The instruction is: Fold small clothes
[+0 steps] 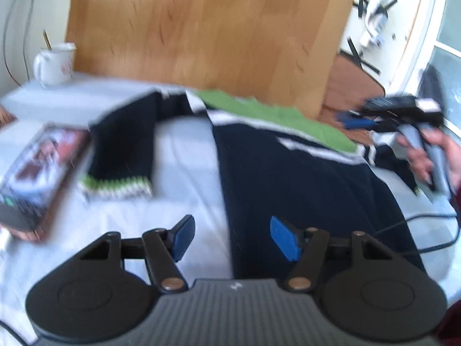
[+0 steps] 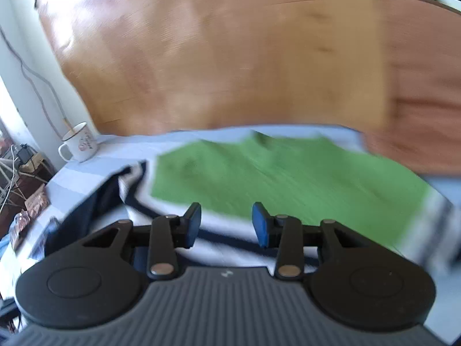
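Left wrist view: left gripper [image 1: 232,238] hovering spread and empty — navy garment [image 1: 291,181] lying just ahead, running toward upper left; right gripper [image 2: 226,225] also spread, empty.

The sweater [image 1: 302,178] is dark, matt knit cloth with a green panel [image 2: 288,178]. The far headboard [image 1: 201,37] is grained wood. The mug [image 1: 56,63] looks like glossy white enamel. Matt black plastic fingers [image 1: 184,238] carry blue pads [image 1: 283,242].
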